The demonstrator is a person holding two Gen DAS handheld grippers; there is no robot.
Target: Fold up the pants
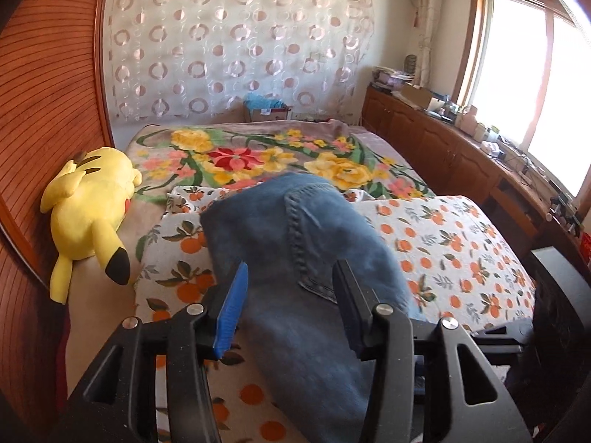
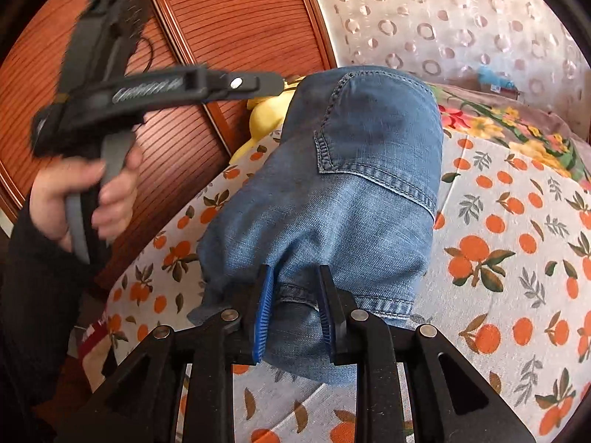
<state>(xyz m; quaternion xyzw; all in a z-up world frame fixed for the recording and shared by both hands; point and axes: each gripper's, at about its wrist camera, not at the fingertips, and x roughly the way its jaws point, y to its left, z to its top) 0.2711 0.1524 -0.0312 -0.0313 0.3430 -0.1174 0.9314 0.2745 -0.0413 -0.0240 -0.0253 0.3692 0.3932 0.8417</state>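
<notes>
Jeans (image 2: 332,199) are lying doubled over mid-frame on the orange-print sheet (image 2: 517,258), and we are judging the fold nearly done. Our right gripper (image 2: 295,313) is pinching the hem; our left gripper (image 1: 291,306) is standing open, holding nothing.

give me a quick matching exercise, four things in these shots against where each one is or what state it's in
Things:
1. jeans
2. yellow plush toy
3. left tool
4. right tool

Places or states:
A. lying by the wooden headboard
B. folded on the orange-print cover
C. pads set against a denim hem
D. jaws apart, pads clear of the denim

Pairs: 1-B, 2-A, 3-D, 4-C
</notes>
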